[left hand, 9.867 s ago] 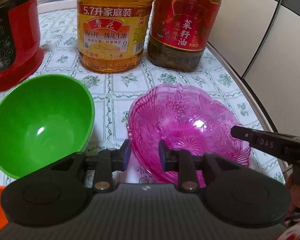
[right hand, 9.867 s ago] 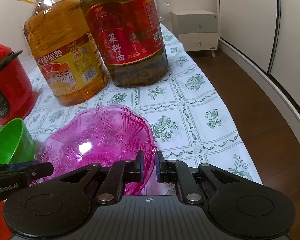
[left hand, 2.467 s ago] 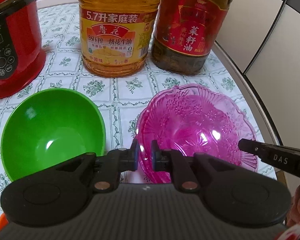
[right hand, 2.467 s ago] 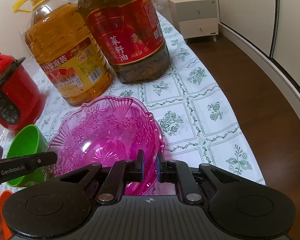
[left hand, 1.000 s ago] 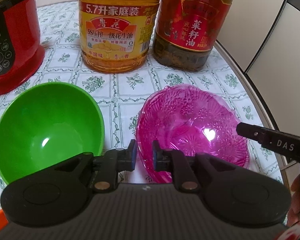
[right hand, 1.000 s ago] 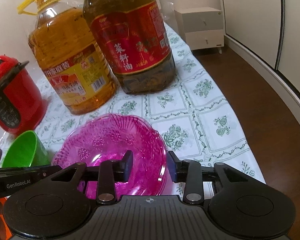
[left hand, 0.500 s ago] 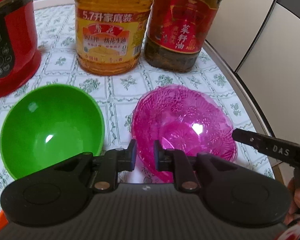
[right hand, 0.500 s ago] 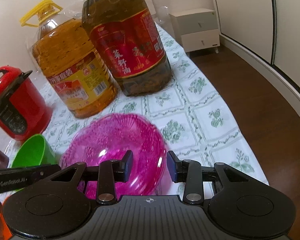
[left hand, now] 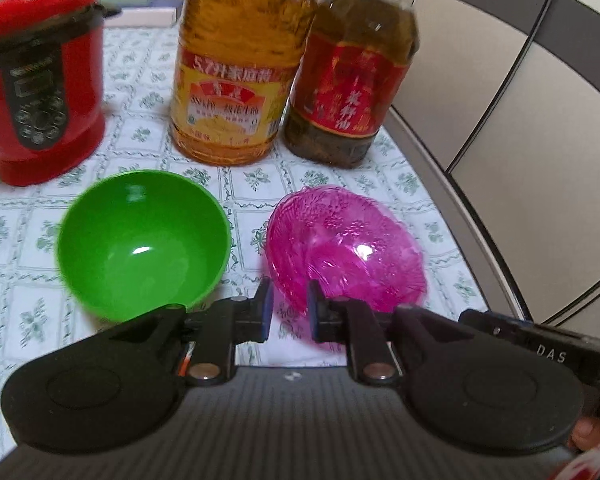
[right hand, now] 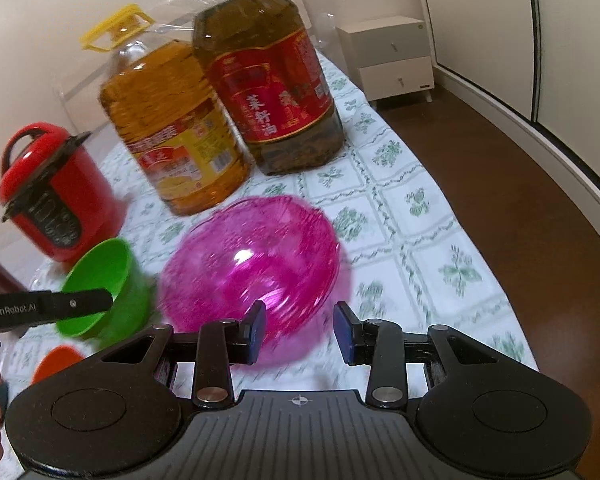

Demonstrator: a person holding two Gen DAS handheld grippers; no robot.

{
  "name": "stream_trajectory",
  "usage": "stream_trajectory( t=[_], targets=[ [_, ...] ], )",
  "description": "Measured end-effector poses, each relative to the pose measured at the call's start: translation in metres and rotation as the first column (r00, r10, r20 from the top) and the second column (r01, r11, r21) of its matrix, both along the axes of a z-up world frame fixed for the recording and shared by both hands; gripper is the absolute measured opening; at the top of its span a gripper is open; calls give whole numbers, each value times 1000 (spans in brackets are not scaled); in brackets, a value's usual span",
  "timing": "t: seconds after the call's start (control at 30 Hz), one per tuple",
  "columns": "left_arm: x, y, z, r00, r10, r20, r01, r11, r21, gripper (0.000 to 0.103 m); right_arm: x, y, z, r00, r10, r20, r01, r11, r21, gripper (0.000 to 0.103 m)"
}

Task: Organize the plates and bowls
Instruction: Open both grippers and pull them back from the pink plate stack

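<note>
A pink see-through bowl (left hand: 346, 248) (right hand: 248, 264) stands on the flowered tablecloth, with a green bowl (left hand: 140, 236) (right hand: 104, 280) to its left. My left gripper (left hand: 289, 314) hovers over the cloth just short of the pink bowl's near left rim. It is shut down to a narrow gap with nothing in it. My right gripper (right hand: 300, 332) is open above the pink bowl's near right side, also with nothing between its pads. An orange dish (right hand: 56, 362) peeks out at the lower left, mostly hidden.
Two big oil bottles, a yellow-labelled one (left hand: 232, 92) and a red-labelled one (left hand: 352, 92), stand behind the bowls. A red cooker (left hand: 40, 92) sits at the back left. The table edge (right hand: 496, 280) drops to a wooden floor on the right. A white nightstand (right hand: 392, 56) is farther back.
Both grippers have drawn back and upward, so the bowls look smaller and farther off. The pink bowl stays on the table. The right jaws, shut on its rim earlier, stand apart.
</note>
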State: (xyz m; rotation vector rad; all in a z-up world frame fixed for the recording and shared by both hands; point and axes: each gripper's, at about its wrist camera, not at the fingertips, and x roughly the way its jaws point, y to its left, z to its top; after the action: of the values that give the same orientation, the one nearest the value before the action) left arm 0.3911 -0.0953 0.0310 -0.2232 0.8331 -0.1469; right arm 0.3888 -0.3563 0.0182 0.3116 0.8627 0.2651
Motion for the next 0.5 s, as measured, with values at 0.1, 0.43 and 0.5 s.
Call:
stream_trajectory(
  t=[0.1, 0.43, 0.5],
  targets=[
    [-33, 4, 14, 999, 1, 36, -1, 1000, -13, 23, -29, 3, 13, 1000, -9, 0, 9, 1000, 2, 38],
    [-151, 9, 36, 991, 23, 132, -21, 1000, -17, 37, -133, 17, 43, 1000, -30, 8, 30, 999, 37, 51],
    [-172, 11, 36, 990, 32, 138, -28, 999, -35, 42, -153, 17, 44, 999, -46, -4, 46, 997, 55, 56]
  ],
)
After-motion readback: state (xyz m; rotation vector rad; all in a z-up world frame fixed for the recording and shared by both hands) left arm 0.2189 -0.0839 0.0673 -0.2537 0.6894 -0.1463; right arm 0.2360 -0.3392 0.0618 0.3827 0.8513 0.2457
